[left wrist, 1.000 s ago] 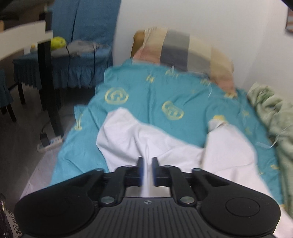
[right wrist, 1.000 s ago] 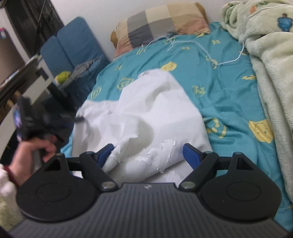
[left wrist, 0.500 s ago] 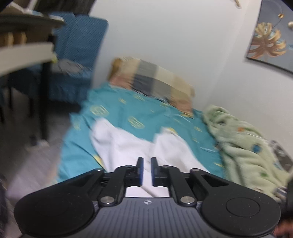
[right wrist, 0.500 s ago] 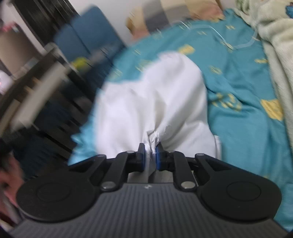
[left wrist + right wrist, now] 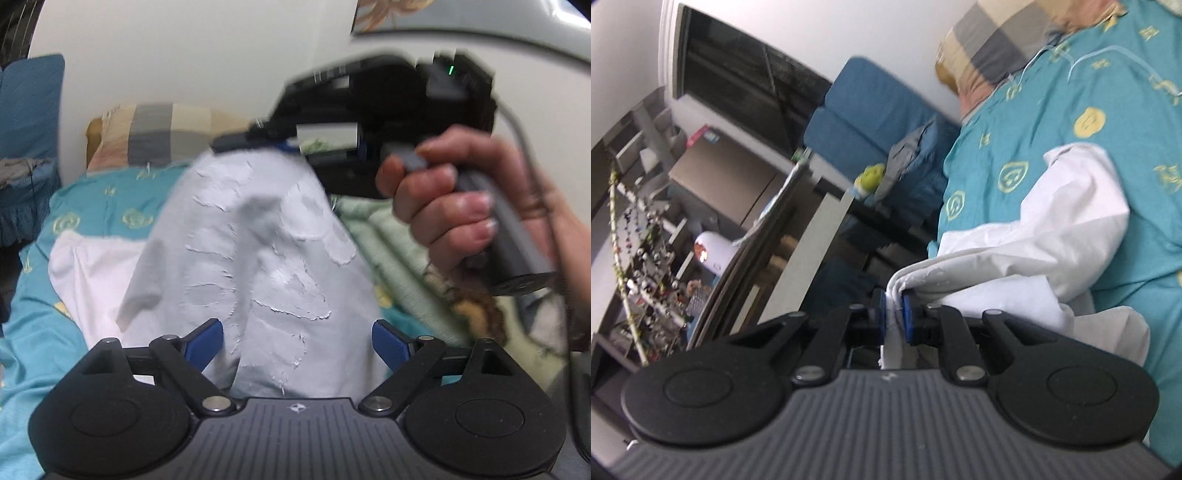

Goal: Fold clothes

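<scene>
Plainly the shirt is light and limp: it hangs in a peak from my right gripper, whose fingers are clamped on a bunched edge, and trails down onto the bed toward 12 o'clock. My left gripper stands wide apart around the hanging cloth, gripping nothing. I'd judge a hem or shoulder seam the best hold, since loose folds would slip

A white garment with a cracked white print lies ahead of the black, blue-padded left hand-held gripper. Beyond it are a teal bedsheet with yellow emblems and a checked beige, grey and pink pillow.
</scene>
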Available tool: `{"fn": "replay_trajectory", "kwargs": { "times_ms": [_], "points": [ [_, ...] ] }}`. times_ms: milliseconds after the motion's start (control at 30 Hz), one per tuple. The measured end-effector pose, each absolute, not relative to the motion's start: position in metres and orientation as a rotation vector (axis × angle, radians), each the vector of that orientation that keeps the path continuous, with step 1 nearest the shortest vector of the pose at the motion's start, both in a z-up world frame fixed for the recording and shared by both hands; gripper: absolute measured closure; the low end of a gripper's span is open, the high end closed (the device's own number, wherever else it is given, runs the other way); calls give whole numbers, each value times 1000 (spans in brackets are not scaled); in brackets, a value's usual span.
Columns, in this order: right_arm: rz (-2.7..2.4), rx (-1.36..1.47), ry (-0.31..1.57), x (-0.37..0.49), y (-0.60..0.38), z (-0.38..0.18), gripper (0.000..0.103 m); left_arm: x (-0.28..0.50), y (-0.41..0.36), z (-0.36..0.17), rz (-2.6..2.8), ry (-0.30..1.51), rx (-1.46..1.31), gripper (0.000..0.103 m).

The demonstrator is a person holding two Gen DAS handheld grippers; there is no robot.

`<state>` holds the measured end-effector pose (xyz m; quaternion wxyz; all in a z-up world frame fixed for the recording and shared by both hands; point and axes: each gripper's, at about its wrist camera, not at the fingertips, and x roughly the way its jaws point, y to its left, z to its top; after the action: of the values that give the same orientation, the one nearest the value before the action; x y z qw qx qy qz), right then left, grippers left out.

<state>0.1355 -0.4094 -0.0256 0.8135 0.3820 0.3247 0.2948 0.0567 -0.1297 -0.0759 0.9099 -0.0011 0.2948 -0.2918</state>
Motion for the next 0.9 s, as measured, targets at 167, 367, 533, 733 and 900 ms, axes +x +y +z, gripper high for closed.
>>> {"fn": "replay_trajectory", "kwargs": {
  "times_ms": [167, 367, 533, 733, 900],
  "points": [
    [650, 829, 699, 141, -419, -33, 89, 72, -161, -105, -558, 669, 58, 33],
    [589, 817, 630, 140, -438, -36, 90, 73, -166, -109, -472, 638, 112, 93],
    [513, 813, 501, 125, -456, -23, 93, 69, -112, -56, -419, 470, -121, 96],
    [494, 724, 290, 74, -455, 29, 93, 32, -60, 27, -466, 185, -227, 96],
    [514, 608, 97, 22, -444, 81, 93, 17, -27, 69, -604, 91, -237, 93]
  ]
}}
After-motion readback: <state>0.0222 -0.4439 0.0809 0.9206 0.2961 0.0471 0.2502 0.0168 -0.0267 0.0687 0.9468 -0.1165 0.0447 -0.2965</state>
